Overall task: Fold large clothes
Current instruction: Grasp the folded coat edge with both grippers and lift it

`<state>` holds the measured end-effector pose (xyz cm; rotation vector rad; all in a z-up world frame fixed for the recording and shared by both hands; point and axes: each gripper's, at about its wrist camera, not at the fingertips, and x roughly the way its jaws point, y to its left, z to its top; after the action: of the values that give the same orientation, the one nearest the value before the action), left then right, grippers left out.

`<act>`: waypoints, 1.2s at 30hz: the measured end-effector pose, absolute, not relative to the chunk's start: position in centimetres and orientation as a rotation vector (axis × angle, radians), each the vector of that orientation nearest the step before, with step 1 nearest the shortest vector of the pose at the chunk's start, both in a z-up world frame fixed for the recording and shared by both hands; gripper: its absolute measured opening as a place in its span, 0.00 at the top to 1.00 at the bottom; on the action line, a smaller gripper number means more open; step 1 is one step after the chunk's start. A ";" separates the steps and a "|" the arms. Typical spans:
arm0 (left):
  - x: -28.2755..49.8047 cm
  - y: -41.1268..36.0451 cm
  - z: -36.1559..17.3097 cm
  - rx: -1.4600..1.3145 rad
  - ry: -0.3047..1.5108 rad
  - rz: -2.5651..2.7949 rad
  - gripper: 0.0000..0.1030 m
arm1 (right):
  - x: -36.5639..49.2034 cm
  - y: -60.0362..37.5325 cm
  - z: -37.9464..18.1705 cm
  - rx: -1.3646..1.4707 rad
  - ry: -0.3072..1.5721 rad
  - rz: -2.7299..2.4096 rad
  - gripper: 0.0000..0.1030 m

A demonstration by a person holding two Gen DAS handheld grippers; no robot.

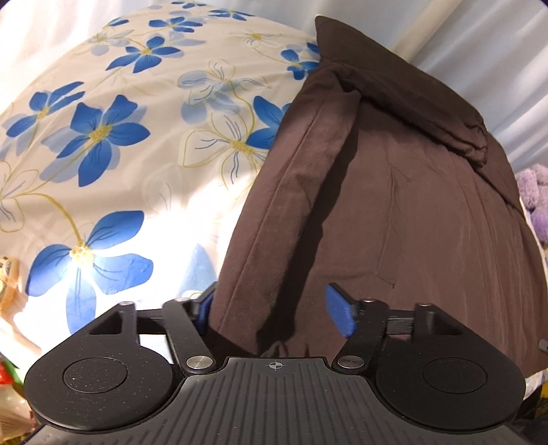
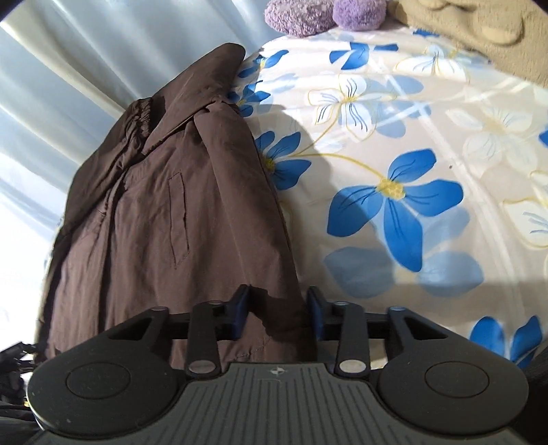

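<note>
Evidently no writing shows; both jaws gape around the brown garment (image 1: 394, 212) hem.

The jacket (image 1: 394, 212) lies on the bedsheet (image 1: 113, 143), plush toys (image 2: 325, 15) behind.

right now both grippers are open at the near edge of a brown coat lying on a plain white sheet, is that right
Not quite: the sheet is not plain white; it is printed with blue and white flowers, as the right wrist view shows. The rest holds: the left gripper and right gripper are open at the near edge of the brown coat.
</note>
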<state>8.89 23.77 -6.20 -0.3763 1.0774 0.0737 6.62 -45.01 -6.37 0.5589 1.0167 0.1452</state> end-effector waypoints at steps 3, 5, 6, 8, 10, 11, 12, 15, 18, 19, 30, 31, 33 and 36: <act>8.8 23.7 -6.2 -0.335 1.090 0.069 0.45 | 6.7 -45.1 -6.3 0.574 1.011 0.185 0.82; 8.8 23.8 -6.4 -0.331 1.096 0.072 0.47 | 6.8 -45.1 -6.4 0.566 1.017 0.200 0.79; 8.8 23.7 -6.4 -0.332 1.098 0.067 0.53 | 6.9 -45.1 -6.5 0.567 1.024 0.213 0.79; 8.8 23.6 -6.2 -0.330 1.093 0.054 0.62 | 7.0 -45.0 -6.7 0.566 1.030 0.229 0.78; 8.5 23.6 -5.6 -0.347 1.075 0.032 0.83 | 7.0 -44.7 -6.5 0.547 1.028 0.244 0.84; 8.4 23.7 -5.3 -0.370 1.061 0.029 0.84 | 7.0 -44.6 -6.4 0.541 1.021 0.256 0.87; 8.2 23.8 -4.7 -0.400 1.043 0.023 0.85 | 6.9 -44.5 -6.1 0.540 1.010 0.272 0.88; 8.2 24.0 -2.3 -0.463 0.958 -0.014 0.86 | 6.7 -44.4 -4.5 0.592 0.949 0.333 0.90; 8.6 24.5 1.0 -0.563 0.834 -0.061 0.87 | 7.2 -44.2 -2.0 0.650 0.844 0.398 0.91; 8.9 24.7 2.0 -0.591 0.793 -0.077 0.86 | 7.6 -44.2 -1.1 0.668 0.811 0.414 0.91; 18.2 27.6 8.2 -0.716 0.599 -0.040 0.84 | 17.1 -41.8 7.0 0.631 0.527 0.355 0.91; 18.9 28.1 8.1 -0.740 0.588 -0.026 0.84 | 18.1 -41.7 7.4 0.622 0.514 0.325 0.91; 20.7 28.9 7.8 -0.790 0.576 -0.003 0.84 | 19.9 -41.5 8.2 0.589 0.491 0.250 0.91; 23.1 29.7 6.8 -0.838 0.589 0.034 0.83 | 22.5 -41.7 8.3 0.602 0.493 0.141 0.91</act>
<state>23.13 29.67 6.80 -0.8382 0.5887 0.0344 22.54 -41.73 8.34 0.6020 0.4930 0.1412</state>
